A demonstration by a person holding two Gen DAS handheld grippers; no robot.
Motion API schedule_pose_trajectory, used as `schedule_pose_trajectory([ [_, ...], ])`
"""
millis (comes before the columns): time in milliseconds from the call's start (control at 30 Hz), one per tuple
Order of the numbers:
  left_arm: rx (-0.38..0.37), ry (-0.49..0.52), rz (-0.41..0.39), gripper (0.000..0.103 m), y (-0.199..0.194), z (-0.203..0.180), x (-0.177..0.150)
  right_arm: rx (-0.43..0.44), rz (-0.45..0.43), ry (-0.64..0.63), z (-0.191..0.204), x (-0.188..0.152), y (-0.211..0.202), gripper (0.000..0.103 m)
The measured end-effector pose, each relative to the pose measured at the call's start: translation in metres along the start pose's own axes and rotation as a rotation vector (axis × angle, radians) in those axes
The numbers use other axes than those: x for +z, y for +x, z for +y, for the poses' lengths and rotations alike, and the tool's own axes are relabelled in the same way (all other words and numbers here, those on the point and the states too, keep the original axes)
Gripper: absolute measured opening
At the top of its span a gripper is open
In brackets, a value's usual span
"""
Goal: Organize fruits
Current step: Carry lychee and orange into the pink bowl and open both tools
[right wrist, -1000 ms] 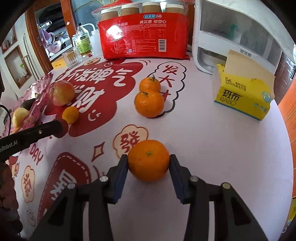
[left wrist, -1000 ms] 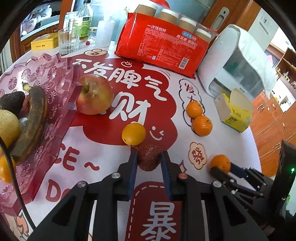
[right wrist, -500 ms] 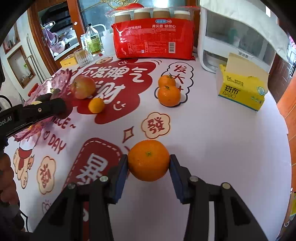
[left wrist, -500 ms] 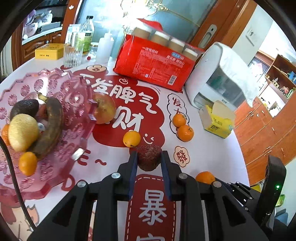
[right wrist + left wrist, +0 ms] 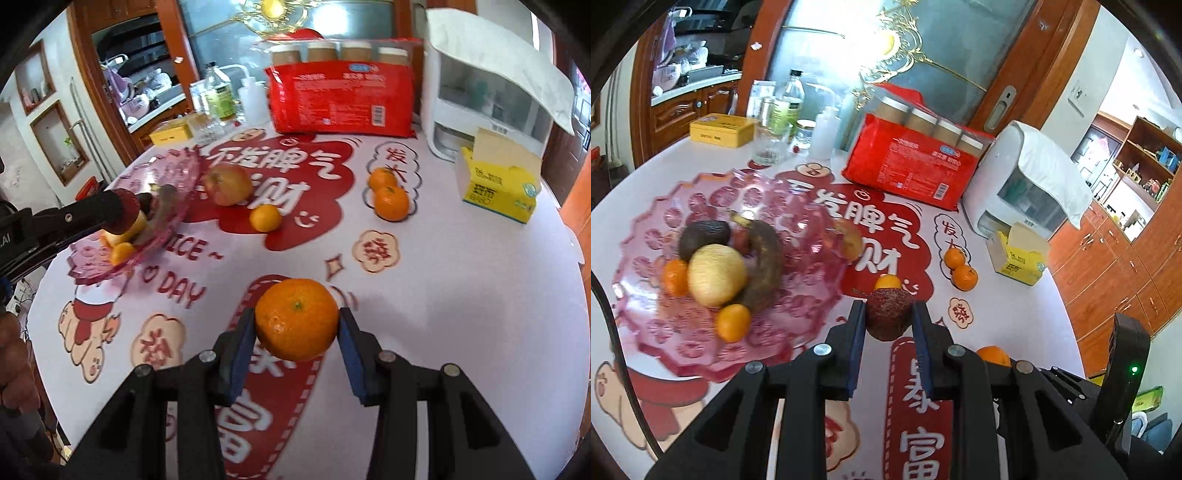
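Between each claw's pads: left claw [image 5: 889, 320] pinches dark-red fruit [image 5: 888, 314], right claw [image 5: 297, 328] a tangerine [image 5: 296, 319].

A frosted glass door with gold scrollwork [image 5: 886, 62] stands behind the round white table [image 5: 461, 295]. Brown wooden cabinets [image 5: 1137, 266] line the wall right of that door.

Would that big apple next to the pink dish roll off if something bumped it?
Probably a little: the apple looks round and smooth, resting loose on the flat tablecloth. The pink dish beside it would likely stop it on that side. It seems fairly heavy, so it should settle quickly.
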State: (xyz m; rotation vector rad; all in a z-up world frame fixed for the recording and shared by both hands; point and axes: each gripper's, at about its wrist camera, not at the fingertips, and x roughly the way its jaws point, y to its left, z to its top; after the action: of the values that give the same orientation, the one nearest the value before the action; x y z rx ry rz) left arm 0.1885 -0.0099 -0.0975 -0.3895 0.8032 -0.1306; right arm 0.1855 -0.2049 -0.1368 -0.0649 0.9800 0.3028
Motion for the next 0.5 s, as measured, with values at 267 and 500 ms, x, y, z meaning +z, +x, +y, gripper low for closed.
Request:
schedule_pose_trajectory([
  [267,0.028,-0.007,-0.006,0.023,-0.033,0.034,-0.001,0.03,-0.035,-0.025,0.046,0.003,-0.01,0.044],
  [500,0.043,0.011,0.006,0.023,-0.056,0.067,0.009,0.049,-0.06,-0.014,0.08,0.011,-0.013,0.044],
])
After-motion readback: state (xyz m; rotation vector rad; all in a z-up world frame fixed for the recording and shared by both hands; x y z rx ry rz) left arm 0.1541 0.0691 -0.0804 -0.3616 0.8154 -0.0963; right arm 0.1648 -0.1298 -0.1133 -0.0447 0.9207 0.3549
